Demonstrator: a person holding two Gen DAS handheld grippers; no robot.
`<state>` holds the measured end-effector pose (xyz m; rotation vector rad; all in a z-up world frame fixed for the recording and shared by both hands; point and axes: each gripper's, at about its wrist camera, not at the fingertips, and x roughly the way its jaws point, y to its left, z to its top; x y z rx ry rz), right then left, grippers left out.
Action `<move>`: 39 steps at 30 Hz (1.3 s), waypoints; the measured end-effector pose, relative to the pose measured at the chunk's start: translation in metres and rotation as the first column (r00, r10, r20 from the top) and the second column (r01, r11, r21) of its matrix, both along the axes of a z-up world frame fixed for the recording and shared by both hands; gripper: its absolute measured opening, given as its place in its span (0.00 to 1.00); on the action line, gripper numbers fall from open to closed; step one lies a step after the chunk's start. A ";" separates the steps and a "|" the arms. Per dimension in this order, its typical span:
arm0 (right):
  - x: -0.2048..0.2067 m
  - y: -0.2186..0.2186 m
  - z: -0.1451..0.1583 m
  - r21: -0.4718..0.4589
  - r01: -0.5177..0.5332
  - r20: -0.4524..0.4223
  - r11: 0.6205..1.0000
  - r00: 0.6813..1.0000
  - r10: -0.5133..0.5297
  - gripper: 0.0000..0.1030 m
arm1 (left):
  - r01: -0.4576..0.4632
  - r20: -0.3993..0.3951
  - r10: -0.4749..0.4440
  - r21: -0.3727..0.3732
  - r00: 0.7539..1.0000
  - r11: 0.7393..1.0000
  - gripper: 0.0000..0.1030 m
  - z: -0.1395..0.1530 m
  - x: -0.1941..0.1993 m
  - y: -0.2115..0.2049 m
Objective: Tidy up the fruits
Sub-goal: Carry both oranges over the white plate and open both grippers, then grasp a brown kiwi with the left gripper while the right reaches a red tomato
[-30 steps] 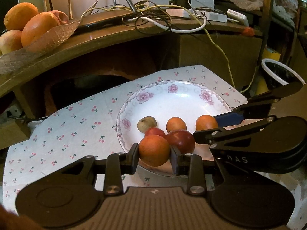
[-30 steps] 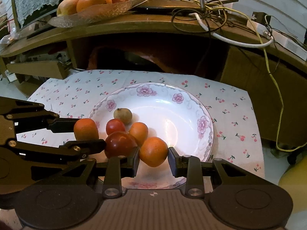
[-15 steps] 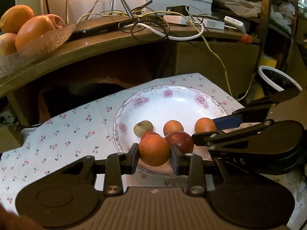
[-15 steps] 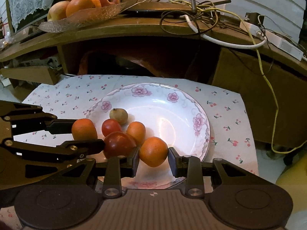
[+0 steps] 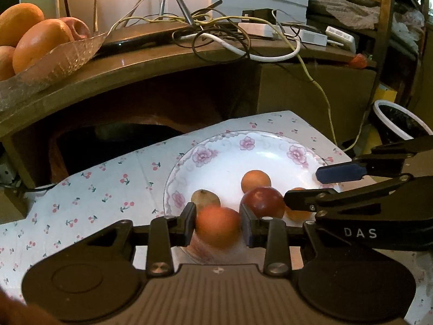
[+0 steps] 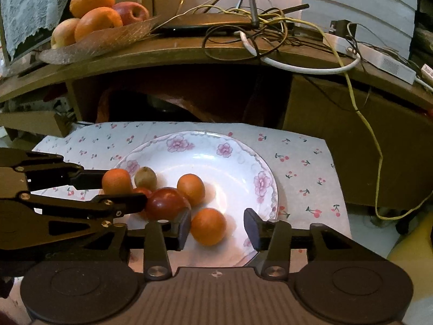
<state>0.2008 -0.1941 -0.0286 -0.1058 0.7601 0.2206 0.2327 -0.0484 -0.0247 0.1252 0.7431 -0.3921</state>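
Change: right gripper (image 6: 216, 226) has spread its jaws since half a second ago, letting go of its orange (image 6: 208, 226), which now rests on the plate (image 6: 243, 151).
Right claw: wide open, holding nothing; the orange touches or nearly touches its left finger, clear gap to the other.
Left gripper (image 5: 217, 226): closed on a second orange (image 5: 217, 227), held low over the plate's near rim.
Key relation: that held orange lies left of the fruit cluster, just beside the red apple (image 5: 262, 201); bare plate lies ahead and to the right, so the left hand is the one placed to set down next.
Hidden: held orange is blurred; whether it touches the plate cannot be told. A small red fruit (image 6: 142, 191) is mostly covered.
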 end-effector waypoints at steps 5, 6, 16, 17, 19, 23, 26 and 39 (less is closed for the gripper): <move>0.000 -0.002 -0.001 0.007 0.019 0.007 1.000 1.000 -0.019 0.49 | -0.005 0.006 0.005 0.005 1.000 1.000 0.39 0.001 0.005 -0.001; 0.000 -0.002 -0.001 0.007 0.022 0.010 1.000 1.000 -0.022 0.49 | -0.007 0.009 0.007 0.001 1.000 1.000 0.40 0.003 0.005 -0.001; -0.003 -0.009 0.007 0.033 0.052 0.039 0.998 0.998 -0.054 0.50 | -0.028 0.037 0.029 -0.016 0.999 0.999 0.41 0.032 -0.010 0.013; -0.004 -0.010 0.008 0.037 0.052 0.043 0.998 0.998 -0.053 0.50 | -0.034 0.034 0.034 -0.020 0.999 0.999 0.42 0.035 -0.014 0.016; -0.007 -0.011 0.011 0.043 0.053 0.052 0.998 0.997 -0.055 0.50 | -0.042 0.022 0.043 -0.029 0.999 0.999 0.42 0.037 -0.022 0.021; -0.013 -0.011 0.015 0.055 0.042 0.059 0.998 0.997 -0.046 0.50 | -0.046 -0.004 0.046 -0.009 0.999 0.999 0.43 0.037 -0.043 0.026; -0.021 -0.007 0.019 0.061 0.012 0.053 0.998 0.999 -0.015 0.50 | -0.050 -0.028 0.050 -0.002 0.998 0.999 0.43 0.035 -0.060 0.029; -0.067 0.011 0.017 0.054 -0.120 -0.006 0.991 0.993 0.121 0.51 | -0.026 -0.160 0.032 0.037 0.987 0.999 0.43 -0.009 -0.107 0.014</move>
